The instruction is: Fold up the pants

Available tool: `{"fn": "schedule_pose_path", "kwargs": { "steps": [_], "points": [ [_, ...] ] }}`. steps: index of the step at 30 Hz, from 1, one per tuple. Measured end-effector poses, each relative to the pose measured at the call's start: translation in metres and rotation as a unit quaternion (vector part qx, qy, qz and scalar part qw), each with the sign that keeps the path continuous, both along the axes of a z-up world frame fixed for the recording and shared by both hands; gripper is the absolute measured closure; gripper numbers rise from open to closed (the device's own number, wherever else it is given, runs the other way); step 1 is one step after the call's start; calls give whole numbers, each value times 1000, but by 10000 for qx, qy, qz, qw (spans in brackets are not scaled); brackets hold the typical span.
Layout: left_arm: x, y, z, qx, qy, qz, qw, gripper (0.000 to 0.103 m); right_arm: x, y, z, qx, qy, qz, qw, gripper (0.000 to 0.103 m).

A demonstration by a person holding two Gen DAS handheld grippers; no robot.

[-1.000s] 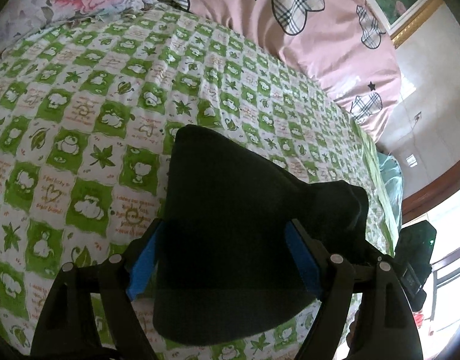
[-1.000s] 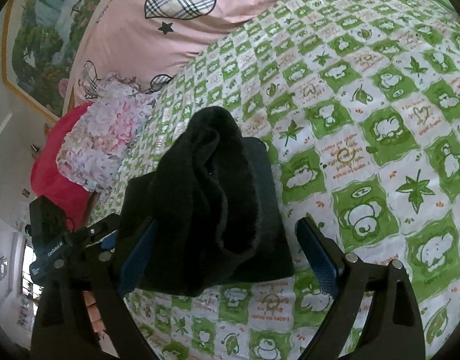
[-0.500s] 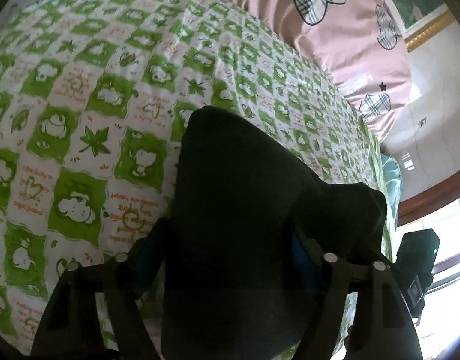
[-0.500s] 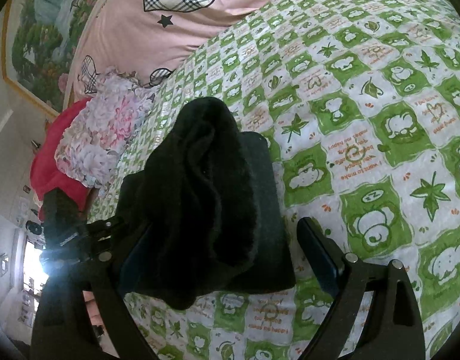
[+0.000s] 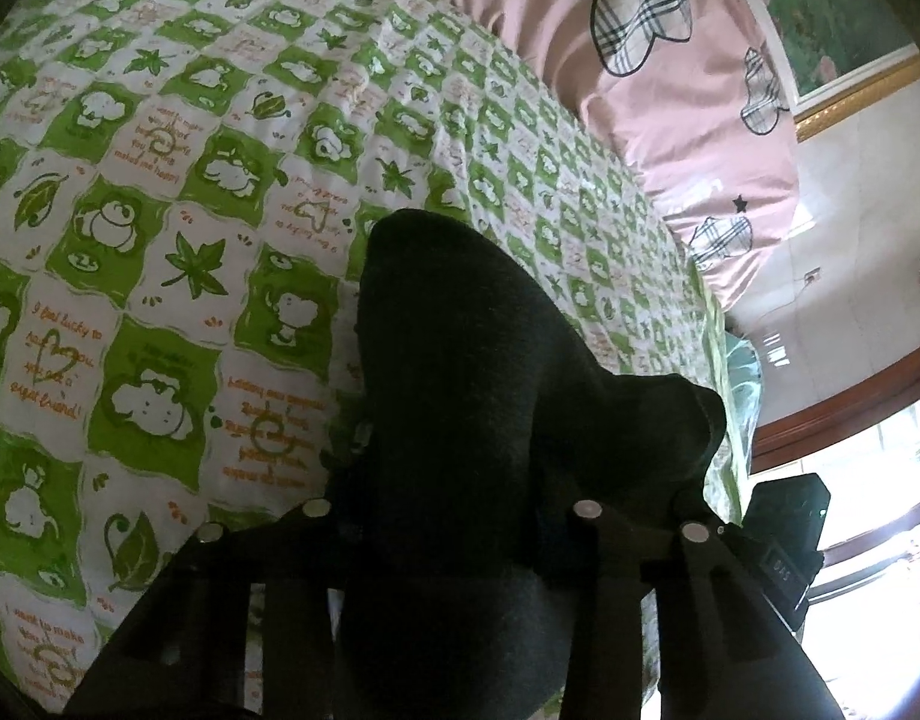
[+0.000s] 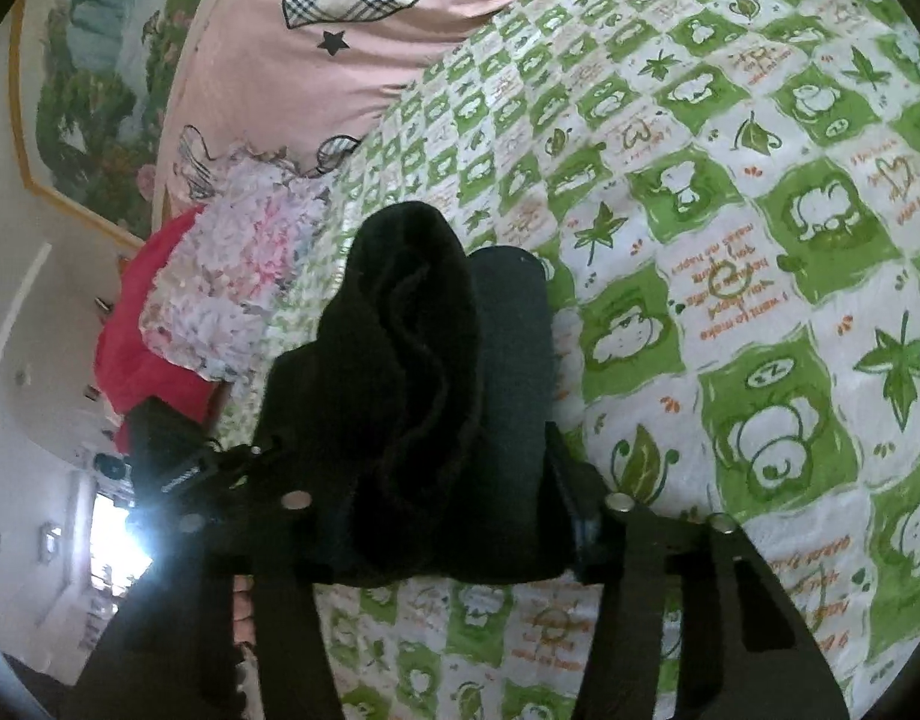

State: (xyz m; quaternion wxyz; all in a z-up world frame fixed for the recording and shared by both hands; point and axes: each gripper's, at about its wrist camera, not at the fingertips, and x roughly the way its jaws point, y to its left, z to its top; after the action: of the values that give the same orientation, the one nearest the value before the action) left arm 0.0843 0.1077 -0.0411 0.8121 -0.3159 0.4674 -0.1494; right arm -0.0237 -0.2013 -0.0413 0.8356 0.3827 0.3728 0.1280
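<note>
Each camera sits just behind its own gripper, looking forward and downward along the fingers, very close to the dark pants (image 5: 460, 408) bunched between them. Both views share the pants, the green checked bedsheet (image 6: 730, 252) ahead, and the pink pillow (image 5: 652, 96) farther beyond

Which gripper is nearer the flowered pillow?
Left, likely. Seen from the right wrist, the left gripper sits just below the flowered pillow; the right gripper is further over the green sheet. Both jaws have just been closing, with the pants between them.
</note>
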Motion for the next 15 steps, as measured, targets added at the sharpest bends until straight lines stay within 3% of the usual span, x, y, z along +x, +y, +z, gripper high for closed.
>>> {"fn": "schedule_pose_path", "kwargs": {
  "steps": [6,15],
  "points": [
    [-15,12,18,-157,-173,72,9997,70,-6,13,22,-209,-289,111,9993,58],
    [-53,55,54,-57,-511,499,9974,70,3,52,49,-302,-674,596,9955,60]
  ]
}}
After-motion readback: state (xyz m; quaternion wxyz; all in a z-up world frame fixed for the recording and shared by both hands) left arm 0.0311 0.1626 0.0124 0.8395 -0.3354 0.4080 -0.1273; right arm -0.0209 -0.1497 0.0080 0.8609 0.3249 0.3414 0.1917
